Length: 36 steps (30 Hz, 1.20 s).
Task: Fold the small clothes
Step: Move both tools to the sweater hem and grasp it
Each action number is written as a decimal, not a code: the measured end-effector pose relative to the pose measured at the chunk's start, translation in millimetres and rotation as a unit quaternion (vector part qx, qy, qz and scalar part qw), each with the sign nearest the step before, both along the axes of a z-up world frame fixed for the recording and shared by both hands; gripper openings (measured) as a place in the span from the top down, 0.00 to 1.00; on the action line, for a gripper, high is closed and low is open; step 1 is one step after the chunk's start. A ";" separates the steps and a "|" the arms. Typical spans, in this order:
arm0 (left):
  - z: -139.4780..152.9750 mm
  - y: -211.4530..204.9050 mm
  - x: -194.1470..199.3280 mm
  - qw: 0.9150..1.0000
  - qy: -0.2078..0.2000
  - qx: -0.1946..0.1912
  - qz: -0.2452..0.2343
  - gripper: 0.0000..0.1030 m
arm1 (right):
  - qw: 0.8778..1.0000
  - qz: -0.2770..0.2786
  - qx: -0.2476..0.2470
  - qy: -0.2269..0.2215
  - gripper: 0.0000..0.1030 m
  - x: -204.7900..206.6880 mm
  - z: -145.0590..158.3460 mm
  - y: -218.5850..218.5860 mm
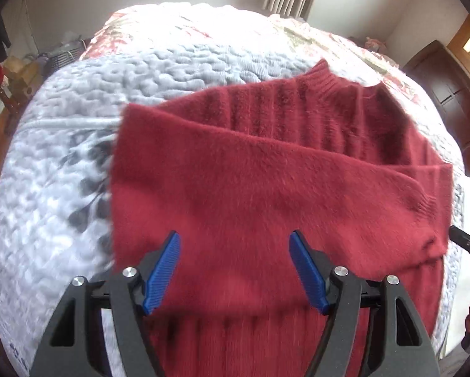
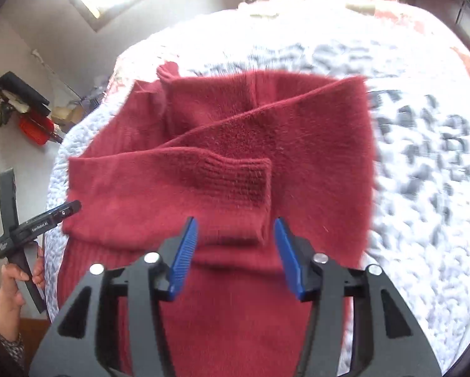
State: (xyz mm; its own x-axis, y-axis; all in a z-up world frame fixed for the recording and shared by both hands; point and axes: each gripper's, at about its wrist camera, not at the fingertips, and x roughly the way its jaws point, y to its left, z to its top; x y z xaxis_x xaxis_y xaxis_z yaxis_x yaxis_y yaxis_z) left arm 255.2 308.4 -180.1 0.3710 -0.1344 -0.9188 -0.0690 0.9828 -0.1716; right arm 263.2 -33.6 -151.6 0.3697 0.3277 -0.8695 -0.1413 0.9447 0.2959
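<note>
Red sweater [image 1: 266,188] lies flat on the quilted bed cover [image 1: 62,163], both sleeves crossed over the chest, collar at the far end. Left gripper [image 1: 235,270] and right gripper [image 2: 235,257] hover over its near half, jaws apart, holding nothing. Likely next: pinch the two near hem corners evenly and carry them toward the collar, keeping the sleeves tucked.

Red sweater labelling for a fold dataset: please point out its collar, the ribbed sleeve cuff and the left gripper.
collar [image 1: 326,77], left wrist view, ribbed neck band.
ribbed sleeve cuff [image 2: 235,177], right wrist view, middle of the ribbing.
left gripper [image 1: 235,270], left wrist view, midway between blue fingertips.
</note>
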 end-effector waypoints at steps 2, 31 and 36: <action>13.5 3.3 -34.0 1.000 -0.005 0.008 -0.008 0.23 | 1.000 0.002 -0.008 -0.002 0.50 -37.6 10.8 -12.6; -43.9 12.9 -277.9 0.987 0.157 -0.010 -0.001 0.22 | 0.981 -0.016 -0.015 0.192 0.43 -271.9 -69.8 -70.6; -42.9 6.5 -275.2 0.986 0.161 -0.038 0.003 0.22 | 0.981 -0.003 -0.011 0.192 0.43 -279.9 -74.2 -62.0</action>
State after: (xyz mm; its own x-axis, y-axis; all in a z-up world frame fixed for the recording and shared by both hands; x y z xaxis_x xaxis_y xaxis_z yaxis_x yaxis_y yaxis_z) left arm -20.0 314.9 -223.0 0.0628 -0.2066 -0.9764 -0.1372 0.9673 -0.2135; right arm -16.7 -95.6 -225.8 0.0152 0.3057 -0.9520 -0.0188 0.9520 0.3054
